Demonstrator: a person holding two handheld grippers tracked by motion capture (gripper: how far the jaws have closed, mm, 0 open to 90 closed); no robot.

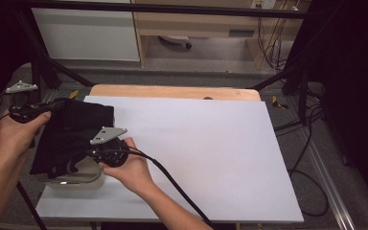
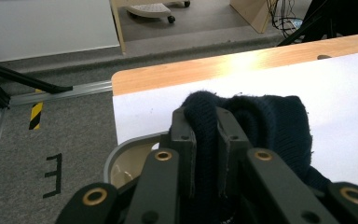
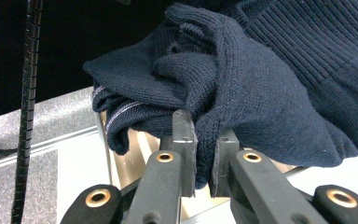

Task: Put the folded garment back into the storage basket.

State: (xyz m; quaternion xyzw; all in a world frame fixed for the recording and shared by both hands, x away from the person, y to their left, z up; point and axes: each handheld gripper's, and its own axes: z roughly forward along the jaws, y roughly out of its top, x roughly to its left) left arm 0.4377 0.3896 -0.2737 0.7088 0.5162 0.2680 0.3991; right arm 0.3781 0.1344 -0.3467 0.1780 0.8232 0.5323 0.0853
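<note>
High view: a dark knitted garment [image 1: 72,134] hangs between both grippers over a pale basin [image 1: 76,179] at the near left corner of the white table sheet [image 1: 211,153]. The left gripper [image 1: 28,112] holds its far left edge, the right gripper [image 1: 108,153] its near right edge.

Left gripper view: the jaws are clamped on a ribbed fold of the garment [image 2: 242,121]; the basin's rim [image 2: 121,158] lies below, the wooden table edge [image 2: 242,65] beyond.

Right gripper view: the jaws pinch a bunched fold [image 3: 242,93]; a thin pale stripe in the knit and the basin's inner wall [image 3: 135,154] show underneath.
</note>
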